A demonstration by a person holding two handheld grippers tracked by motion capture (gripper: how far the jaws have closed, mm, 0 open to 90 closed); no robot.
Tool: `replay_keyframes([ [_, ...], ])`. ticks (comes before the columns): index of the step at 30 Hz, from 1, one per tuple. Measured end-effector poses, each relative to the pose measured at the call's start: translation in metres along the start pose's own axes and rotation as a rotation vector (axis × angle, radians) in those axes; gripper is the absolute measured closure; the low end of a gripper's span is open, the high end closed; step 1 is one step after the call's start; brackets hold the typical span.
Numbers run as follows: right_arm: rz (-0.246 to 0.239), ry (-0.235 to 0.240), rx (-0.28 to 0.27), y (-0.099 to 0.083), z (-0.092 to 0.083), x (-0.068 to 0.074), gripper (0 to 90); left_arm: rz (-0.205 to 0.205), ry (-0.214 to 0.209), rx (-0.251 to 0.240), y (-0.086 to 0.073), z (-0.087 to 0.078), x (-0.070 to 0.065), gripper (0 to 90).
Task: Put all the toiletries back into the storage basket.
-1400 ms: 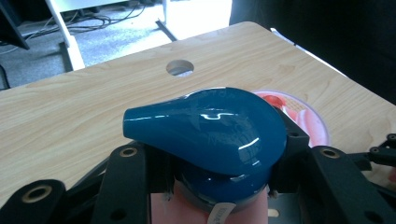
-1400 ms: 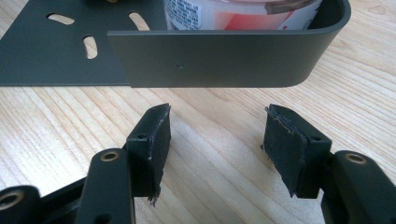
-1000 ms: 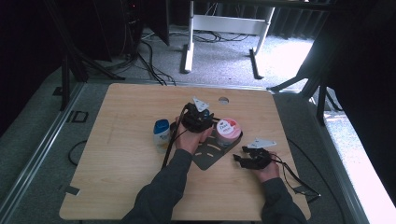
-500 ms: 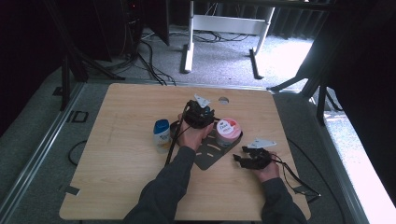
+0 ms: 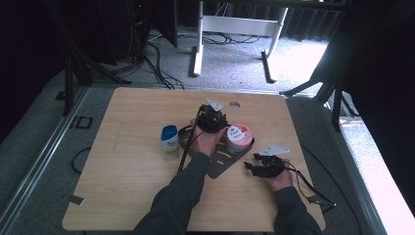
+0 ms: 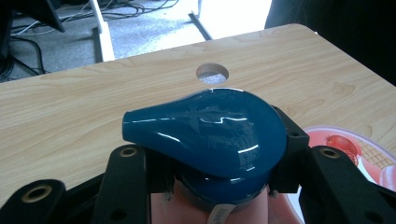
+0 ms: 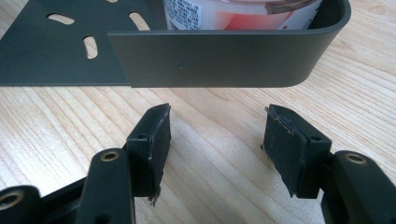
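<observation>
Left claw (image 6: 210, 186): clamped on a bottle with a glossy blue cap (image 6: 210, 130); the pads press its sides just under the cap, over the metal tray.
Right claw (image 7: 215, 144): jaws apart, nothing between them, low over the bench (image 7: 224, 186), just short of the tray's curved wall (image 7: 224, 60).
Metal tray (image 5: 220, 164): dark, slotted, lying mid-bench.
Pink-lidded tub (image 5: 239, 137): stands in the tray, beside the left claw.
White bottle, blue cap (image 5: 170, 142): upright on the bench, left of the tray.
</observation>
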State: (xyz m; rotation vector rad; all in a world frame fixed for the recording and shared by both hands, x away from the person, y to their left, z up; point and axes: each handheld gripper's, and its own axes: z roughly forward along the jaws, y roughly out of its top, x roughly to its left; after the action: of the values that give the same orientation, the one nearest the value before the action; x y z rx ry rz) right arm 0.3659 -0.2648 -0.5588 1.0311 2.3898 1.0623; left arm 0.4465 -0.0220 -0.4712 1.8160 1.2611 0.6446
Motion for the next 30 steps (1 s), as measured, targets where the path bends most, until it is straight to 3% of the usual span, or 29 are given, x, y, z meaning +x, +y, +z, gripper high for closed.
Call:
replay_keyframes([
  [17, -0.001, 0.001, 0.0, 0.0, 0.0, 0.0, 41.0, -0.043, 0.022, -0.006, 0.004, 0.01, -0.01, 52.7],
  [30, -0.001, 0.001, 0.0, 0.0, 0.0, 0.0, 41.0, -0.048, 0.036, -0.023, 0.006, 0.014, -0.015, 52.7],
])
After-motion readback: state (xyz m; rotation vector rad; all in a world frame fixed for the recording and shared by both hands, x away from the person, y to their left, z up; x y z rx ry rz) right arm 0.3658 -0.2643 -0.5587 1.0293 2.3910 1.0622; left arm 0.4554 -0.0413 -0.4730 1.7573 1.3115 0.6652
